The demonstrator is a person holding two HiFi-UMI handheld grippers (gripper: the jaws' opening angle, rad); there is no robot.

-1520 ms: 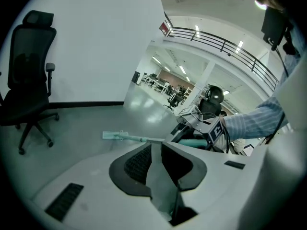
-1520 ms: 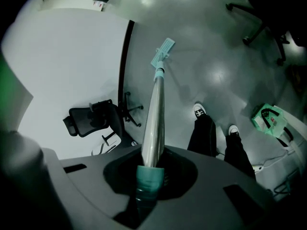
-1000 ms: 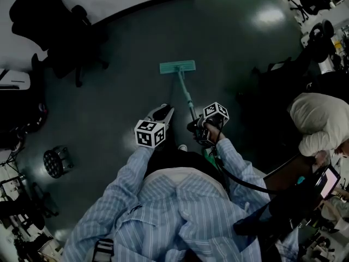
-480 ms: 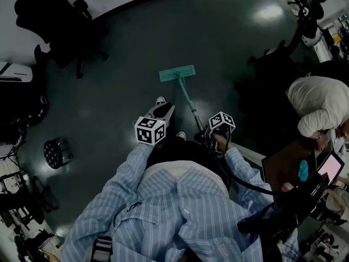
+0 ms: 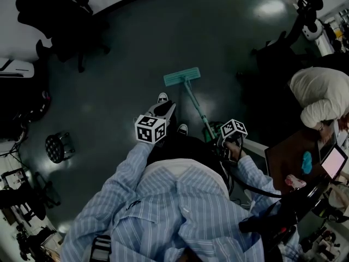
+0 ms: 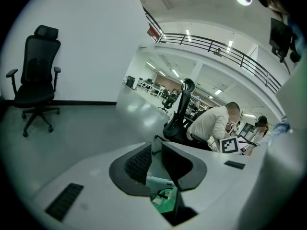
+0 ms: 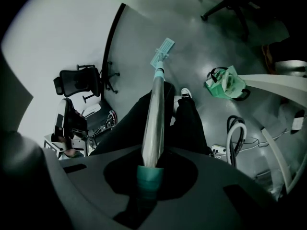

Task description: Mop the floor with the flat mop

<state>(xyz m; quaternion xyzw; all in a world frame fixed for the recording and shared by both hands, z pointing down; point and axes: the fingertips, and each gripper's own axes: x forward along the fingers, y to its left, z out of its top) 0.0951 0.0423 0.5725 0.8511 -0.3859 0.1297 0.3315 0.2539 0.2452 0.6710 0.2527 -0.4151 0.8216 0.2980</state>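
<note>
right gripper [image 5: 222, 138], clamped on the mop handle [image 5: 197, 108], has moved back and to the person's right over the last second. flat mop head [image 5: 182, 76] has been dragged across the floor [image 5: 125, 64], closer to the near shoe [image 5: 162, 97]. handle now slants more steeply rightward.

- One flat mop [image 5: 182, 77] with a teal head and pale metal handle, on the dark floor [image 5: 125, 64].
- Two grey two-jaw grippers: left gripper [image 6: 156, 156], right gripper [image 7: 151, 169].
- Two black-and-white shoes [image 5: 162, 97] [image 5: 182, 129].
- At least two black office chairs [image 5: 60, 15] [image 5: 275, 56].
- One green bucket-like container [image 7: 225, 83].
- One seated person in white [image 5: 319, 100].
</note>
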